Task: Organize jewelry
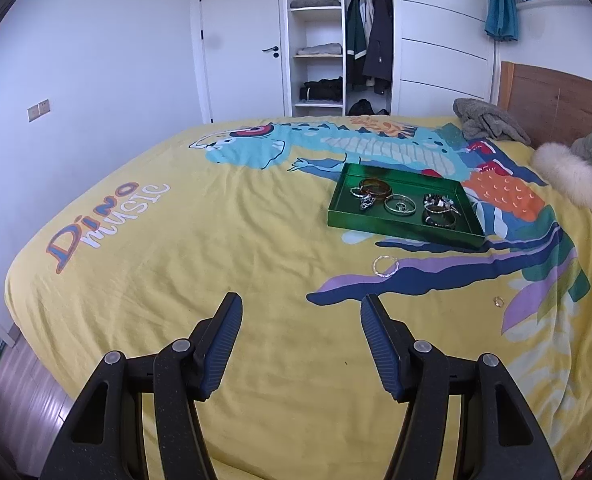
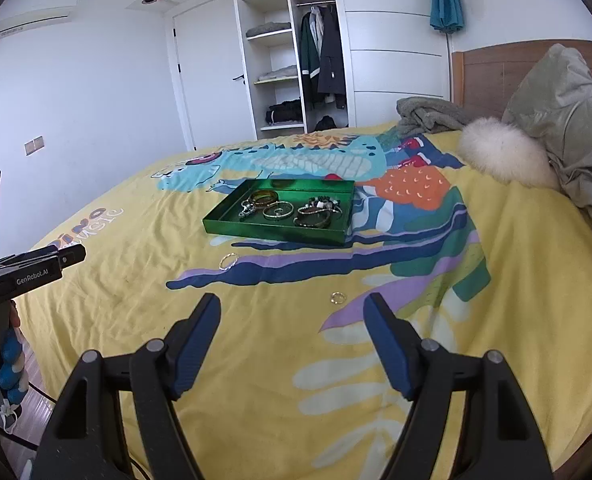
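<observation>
A green tray (image 1: 396, 228) (image 2: 271, 236) holding several bangles and bracelets lies on the yellow dinosaur bedspread. A silver bangle (image 1: 385, 266) (image 2: 228, 261) lies loose on the bedspread in front of the tray. A small ring (image 1: 498, 301) (image 2: 337, 298) lies further right. My left gripper (image 1: 300, 308) is open and empty above the bedspread, short of the bangle. My right gripper (image 2: 291, 308) is open and empty, just short of the ring.
A grey blanket (image 1: 488, 120), a white fluffy cushion (image 2: 504, 156) and a grey-green pillow (image 2: 568, 120) lie by the wooden headboard (image 1: 556, 96). An open wardrobe (image 1: 336, 40) stands behind the bed. The bed's left edge drops to the floor (image 1: 19, 400).
</observation>
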Motion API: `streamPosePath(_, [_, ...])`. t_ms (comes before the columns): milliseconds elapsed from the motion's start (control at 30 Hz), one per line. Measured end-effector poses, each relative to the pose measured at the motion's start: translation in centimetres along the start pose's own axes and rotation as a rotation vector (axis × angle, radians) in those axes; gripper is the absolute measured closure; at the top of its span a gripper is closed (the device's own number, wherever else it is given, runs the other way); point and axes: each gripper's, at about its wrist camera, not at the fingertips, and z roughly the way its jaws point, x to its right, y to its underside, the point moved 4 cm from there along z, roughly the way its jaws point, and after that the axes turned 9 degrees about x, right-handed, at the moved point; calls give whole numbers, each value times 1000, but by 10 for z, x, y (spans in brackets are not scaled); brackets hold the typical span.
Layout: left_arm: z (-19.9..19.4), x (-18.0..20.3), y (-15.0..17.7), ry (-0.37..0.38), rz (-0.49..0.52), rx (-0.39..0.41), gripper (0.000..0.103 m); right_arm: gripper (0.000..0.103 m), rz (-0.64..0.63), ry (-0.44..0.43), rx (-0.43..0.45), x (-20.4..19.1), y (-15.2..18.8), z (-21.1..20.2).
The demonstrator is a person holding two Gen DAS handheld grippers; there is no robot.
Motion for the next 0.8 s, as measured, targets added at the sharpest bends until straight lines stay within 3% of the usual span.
streamPosePath(800, [58, 44, 54, 58, 48, -133, 42, 31, 83, 18, -157, 37, 65, 57])
